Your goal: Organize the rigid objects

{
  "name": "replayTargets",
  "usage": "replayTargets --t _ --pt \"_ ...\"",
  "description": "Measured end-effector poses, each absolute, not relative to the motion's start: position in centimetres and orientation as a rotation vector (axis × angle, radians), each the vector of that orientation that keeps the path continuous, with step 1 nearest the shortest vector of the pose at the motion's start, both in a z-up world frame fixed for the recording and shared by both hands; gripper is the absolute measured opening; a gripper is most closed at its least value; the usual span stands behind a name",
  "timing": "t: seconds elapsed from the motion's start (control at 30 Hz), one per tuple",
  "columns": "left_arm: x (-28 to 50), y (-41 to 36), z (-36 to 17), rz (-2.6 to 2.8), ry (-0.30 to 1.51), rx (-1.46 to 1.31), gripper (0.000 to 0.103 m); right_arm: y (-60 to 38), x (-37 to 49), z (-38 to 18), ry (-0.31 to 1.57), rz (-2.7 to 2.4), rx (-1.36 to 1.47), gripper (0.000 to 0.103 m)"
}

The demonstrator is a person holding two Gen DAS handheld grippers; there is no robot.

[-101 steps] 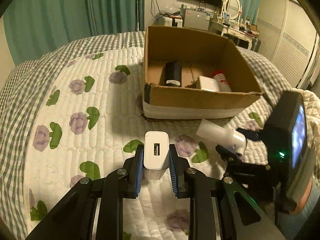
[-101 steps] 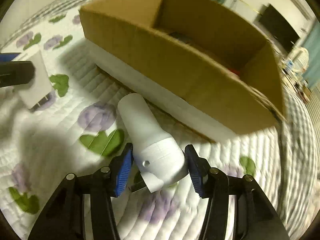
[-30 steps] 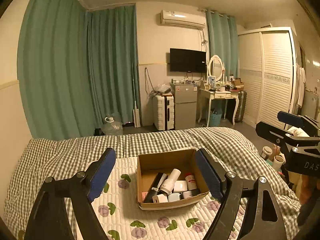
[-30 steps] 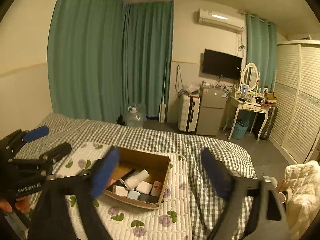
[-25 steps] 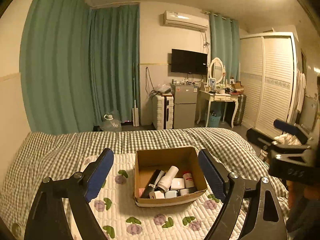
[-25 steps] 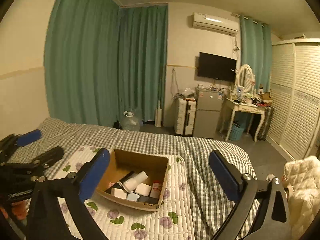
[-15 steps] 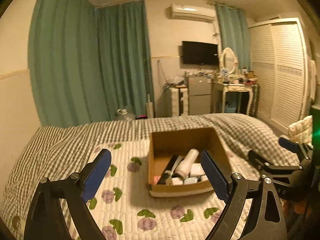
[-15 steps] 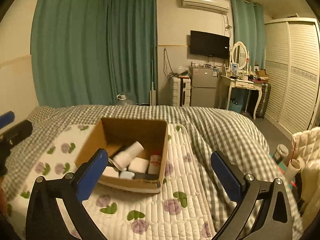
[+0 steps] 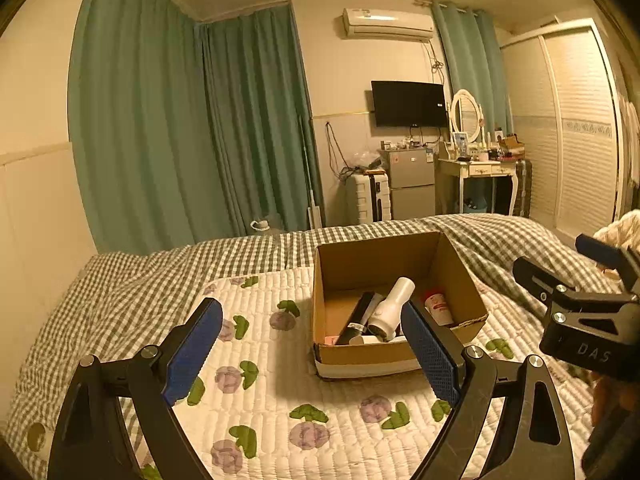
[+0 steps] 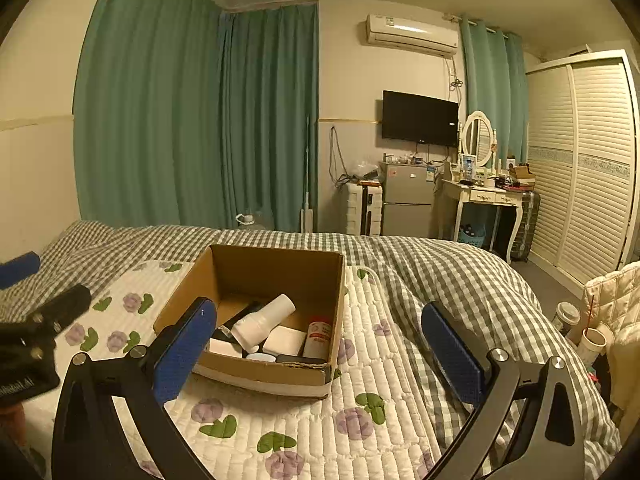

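the left gripper (image 9: pixel 312 346) fills the lower part of the left wrist view, its blue-padded jaws spread wide with nothing between them but the bed beyond. the right gripper (image 10: pixel 320 352) sits the same way low in the right wrist view, jaws far apart and gripping nothing.

the cardboard box (image 9: pixel 384 356) stands open just right of centre in the left wrist view, on the white quilt (image 9: pixel 260 396) printed with purple flowers and green leaves. in the right wrist view the box (image 10: pixel 276 374) lies left of centre, partly behind the left blue pad.

inside it, a white bottle (image 10: pixel 262 324) lies tilted across the other items, its narrower end pointing to the upper right. a black tube (image 9: pixel 354 322) lies beside it on the left, a small red-capped container (image 10: pixel 318 334) stands at the right wall, and a flat white charger block (image 10: pixel 284 340) lies between them near the front.

a grey checked blanket (image 10: pixel 440 276) covers the rest of the bed. at the far wall are green curtains (image 9: pixel 180 128), a dark television (image 10: pixel 420 118) and a white dressing table (image 10: pixel 484 196) to the right.
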State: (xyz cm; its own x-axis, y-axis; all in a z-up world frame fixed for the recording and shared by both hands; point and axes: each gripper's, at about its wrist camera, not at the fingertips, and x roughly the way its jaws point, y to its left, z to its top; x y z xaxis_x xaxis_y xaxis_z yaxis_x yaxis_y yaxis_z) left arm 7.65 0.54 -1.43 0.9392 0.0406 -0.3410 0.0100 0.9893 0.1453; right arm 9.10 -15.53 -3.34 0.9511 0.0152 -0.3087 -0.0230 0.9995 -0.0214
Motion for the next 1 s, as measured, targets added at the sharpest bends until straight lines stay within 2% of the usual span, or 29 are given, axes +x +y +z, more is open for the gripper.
replayTargets --t 1.0 --pt "9.1 1.6 -3.1 0.007 0.414 0.090 0.093 -15.9 10.0 -4.4 0.380 0.029 0.009 0.103"
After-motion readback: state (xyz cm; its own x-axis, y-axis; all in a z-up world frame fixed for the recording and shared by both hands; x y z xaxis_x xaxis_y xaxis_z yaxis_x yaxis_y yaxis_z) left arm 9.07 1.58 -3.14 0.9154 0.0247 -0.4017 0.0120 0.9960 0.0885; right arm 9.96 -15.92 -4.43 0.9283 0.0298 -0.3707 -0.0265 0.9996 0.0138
